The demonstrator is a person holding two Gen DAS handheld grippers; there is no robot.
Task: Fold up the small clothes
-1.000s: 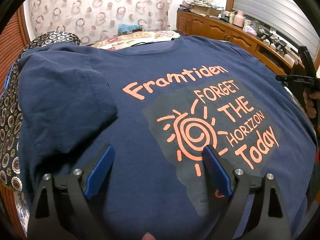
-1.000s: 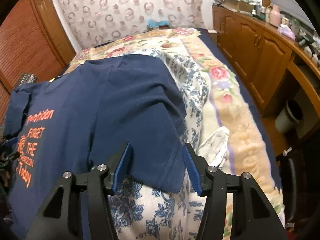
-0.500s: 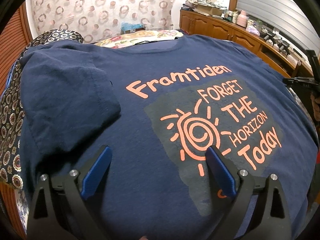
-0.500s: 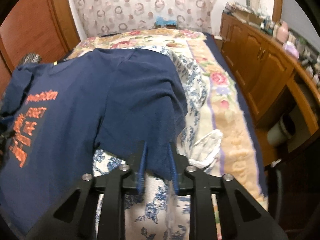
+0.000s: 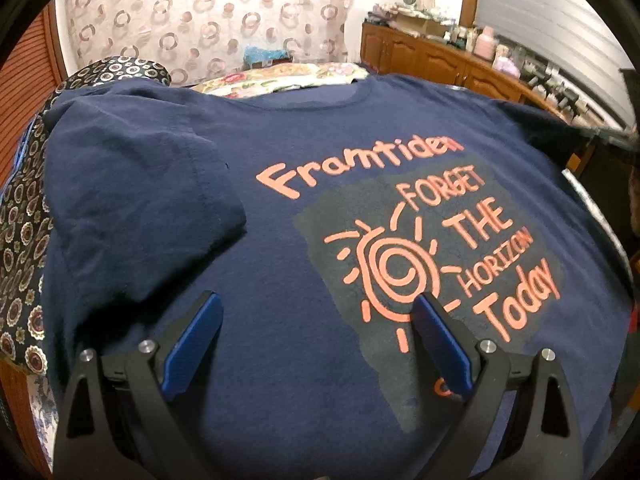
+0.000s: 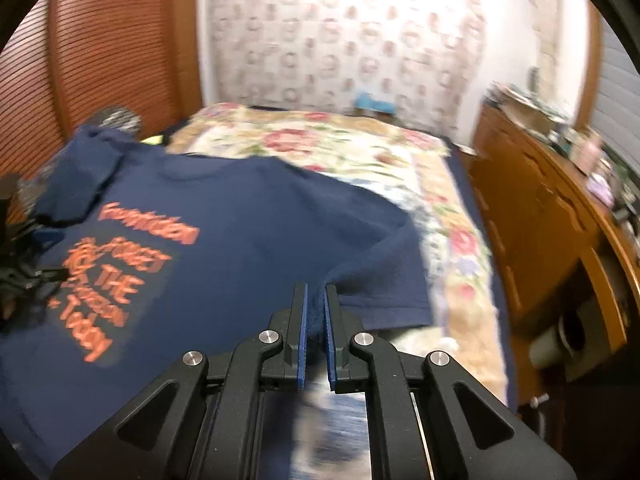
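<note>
A navy T-shirt (image 5: 280,200) with orange print lies face up on the bed. Its left sleeve (image 5: 140,192) is folded in over the chest. My left gripper (image 5: 316,312) is open and hovers over the shirt's lower middle, holding nothing. In the right wrist view the same T-shirt (image 6: 240,240) shows, and my right gripper (image 6: 315,300) is shut on the right sleeve (image 6: 372,280), lifting it up off the bed.
A floral bedspread (image 6: 320,148) covers the bed beyond the shirt. A wooden cabinet (image 6: 540,220) with clutter runs along the right. A dark patterned cloth (image 5: 24,240) lies at the bed's left edge. Wooden slatted doors (image 6: 100,60) stand at the left.
My right gripper closed on the right sleeve and has lifted it and swung it toward the shirt's middle. My left gripper stayed open and barely moved.
</note>
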